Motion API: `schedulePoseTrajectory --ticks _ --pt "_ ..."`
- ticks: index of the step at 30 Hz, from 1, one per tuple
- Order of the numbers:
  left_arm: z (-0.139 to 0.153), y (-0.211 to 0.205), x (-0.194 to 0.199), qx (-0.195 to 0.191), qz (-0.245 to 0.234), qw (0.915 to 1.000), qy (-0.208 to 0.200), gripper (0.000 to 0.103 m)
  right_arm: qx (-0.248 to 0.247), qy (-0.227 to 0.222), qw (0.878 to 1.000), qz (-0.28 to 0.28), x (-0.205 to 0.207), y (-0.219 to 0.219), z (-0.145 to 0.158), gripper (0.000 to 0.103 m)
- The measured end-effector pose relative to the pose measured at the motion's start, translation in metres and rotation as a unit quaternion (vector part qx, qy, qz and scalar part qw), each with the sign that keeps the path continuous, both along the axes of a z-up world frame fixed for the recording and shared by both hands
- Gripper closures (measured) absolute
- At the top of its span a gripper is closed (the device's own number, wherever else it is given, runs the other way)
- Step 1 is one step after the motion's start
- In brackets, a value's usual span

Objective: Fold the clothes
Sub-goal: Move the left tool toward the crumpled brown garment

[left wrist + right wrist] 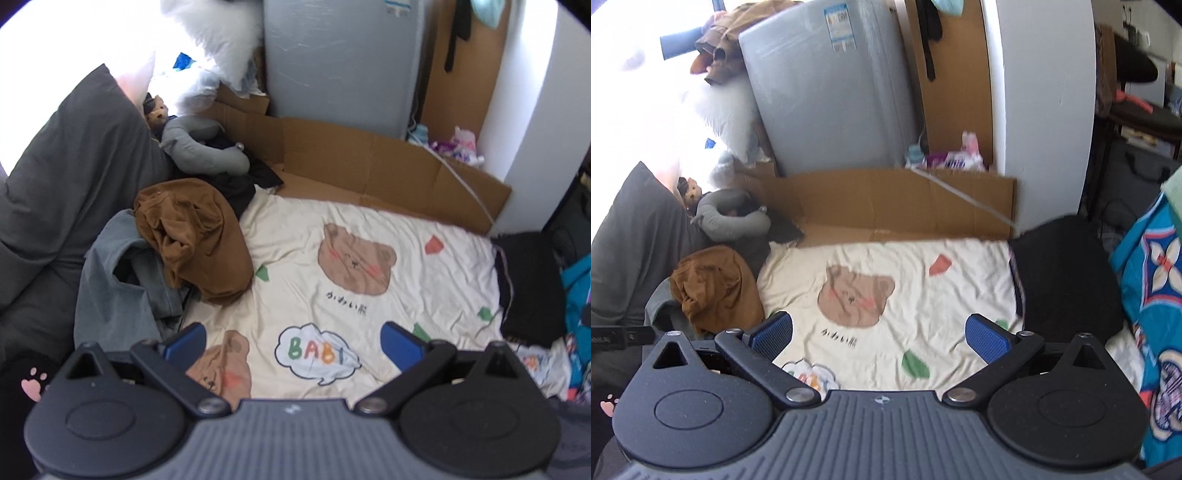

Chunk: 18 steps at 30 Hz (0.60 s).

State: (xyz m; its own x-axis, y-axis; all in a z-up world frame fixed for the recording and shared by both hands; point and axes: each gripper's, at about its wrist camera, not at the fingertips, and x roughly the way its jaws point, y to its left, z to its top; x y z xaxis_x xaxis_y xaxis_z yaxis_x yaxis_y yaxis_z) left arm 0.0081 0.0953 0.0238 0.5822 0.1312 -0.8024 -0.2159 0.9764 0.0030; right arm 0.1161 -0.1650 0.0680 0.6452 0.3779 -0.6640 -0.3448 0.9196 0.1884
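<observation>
Black tongs (293, 341) (blue ribbed pads (984, 338))

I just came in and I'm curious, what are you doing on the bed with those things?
Getting ready to fold clothes. The left claw and right claw are both open, hovering over the bear sheet, holding nothing. A brown garment and a grey one lie crumpled on the left, and a black one lies on the right.

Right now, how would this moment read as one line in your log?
task: fold clothes | left gripper: open, empty | right gripper: open, empty | brown garment: crumpled, unfolded, on grey garment | bear-print sheet: bare middle
</observation>
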Motion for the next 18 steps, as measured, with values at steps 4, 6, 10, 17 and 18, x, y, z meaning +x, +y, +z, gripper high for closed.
schedulePoseTrajectory --ticks 4,6,10,17,18 --pt "0.006 0.013 0.006 0.005 0.002 1.0000 0.007 0.001 0.006 -0.006 1.000 -0.003 0.004 -0.007 0.011 0.000" --pt "0.008 0.017 0.007 0.010 0.003 0.9999 0.011 0.001 0.009 -0.006 1.000 -0.007 0.006 -0.010 0.015 0.000" --pt "0.006 0.025 0.007 -0.005 0.003 0.9999 0.012 0.001 0.001 0.003 1.000 0.000 0.011 -0.009 0.013 0.000" --pt "-0.005 0.051 0.015 -0.023 0.027 0.9994 0.007 0.003 0.010 0.003 1.000 -0.025 0.028 -0.012 0.002 0.000" --pt "-0.005 0.053 0.016 -0.020 0.026 0.9994 0.006 0.003 0.008 0.003 1.000 -0.026 0.032 -0.011 0.000 0.000"
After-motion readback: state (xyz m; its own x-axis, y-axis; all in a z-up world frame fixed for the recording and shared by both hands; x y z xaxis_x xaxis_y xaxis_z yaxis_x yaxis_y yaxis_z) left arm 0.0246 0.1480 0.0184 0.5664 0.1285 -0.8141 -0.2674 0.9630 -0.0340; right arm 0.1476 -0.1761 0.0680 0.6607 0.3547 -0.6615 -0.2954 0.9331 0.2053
